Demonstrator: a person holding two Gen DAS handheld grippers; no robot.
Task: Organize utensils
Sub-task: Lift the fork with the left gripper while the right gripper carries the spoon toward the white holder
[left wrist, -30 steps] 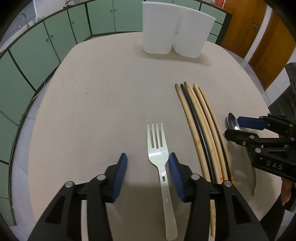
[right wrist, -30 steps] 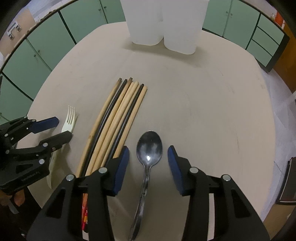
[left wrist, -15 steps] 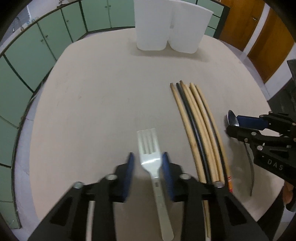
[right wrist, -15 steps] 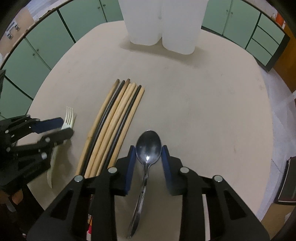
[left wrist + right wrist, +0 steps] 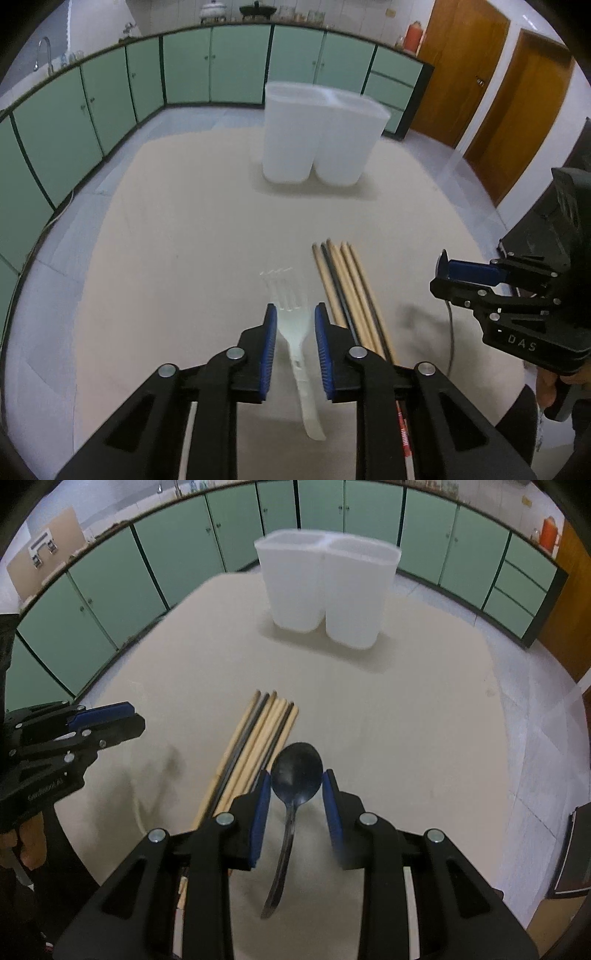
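My left gripper (image 5: 294,325) is shut on a pale plastic fork (image 5: 293,317) and holds it lifted above the table, tines forward. My right gripper (image 5: 295,794) is shut on a dark metal spoon (image 5: 295,775), also lifted, bowl forward, handle hanging down. Several wooden and black chopsticks (image 5: 347,288) lie side by side on the beige table (image 5: 184,240), between the two grippers; they also show in the right wrist view (image 5: 255,746). A white two-compartment holder (image 5: 317,136) stands at the far side of the table, also seen in the right wrist view (image 5: 325,587).
Green cabinets (image 5: 110,103) curve around the room behind the table. Wooden doors (image 5: 491,85) are at the right. The table edge (image 5: 509,738) drops to a tiled floor on the right.
Both grippers closed on their utensils and lifted them off the table: the left on the fork, the right on the spoon. The views have tilted up toward the holder.
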